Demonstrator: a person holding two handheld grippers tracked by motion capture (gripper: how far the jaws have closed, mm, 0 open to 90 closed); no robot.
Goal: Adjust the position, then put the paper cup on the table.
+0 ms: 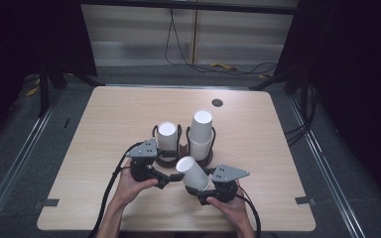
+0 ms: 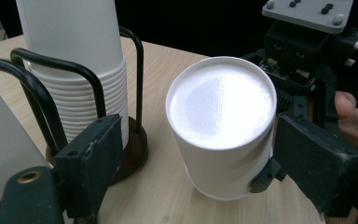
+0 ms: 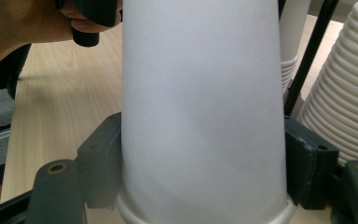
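I am pinching a single white paper cup [image 1: 194, 173] near its rim with my right gripper [image 1: 217, 191], both pads pressing its wall, as the right gripper view shows [image 3: 200, 116]. My left gripper [image 1: 164, 179] is spread wide beside the cup; in the left gripper view its right pad [image 2: 317, 161] is sitting right against the cup's wall while the left pad stands well clear. The cup is at the near middle of the table [image 1: 104, 148], just in front of the two wire holders with their cup stacks [image 1: 167, 136] [image 1: 201, 134].

The cup is upside down, closed bottom up and open rim toward the table, with its long axis leaning up and to the left, toward my left gripper.

To do this well, I judge I should be keeping the squeeze light so the thin wall isn't buckling, then straightening the cup so its axis matches a stack before lowering it over the top.
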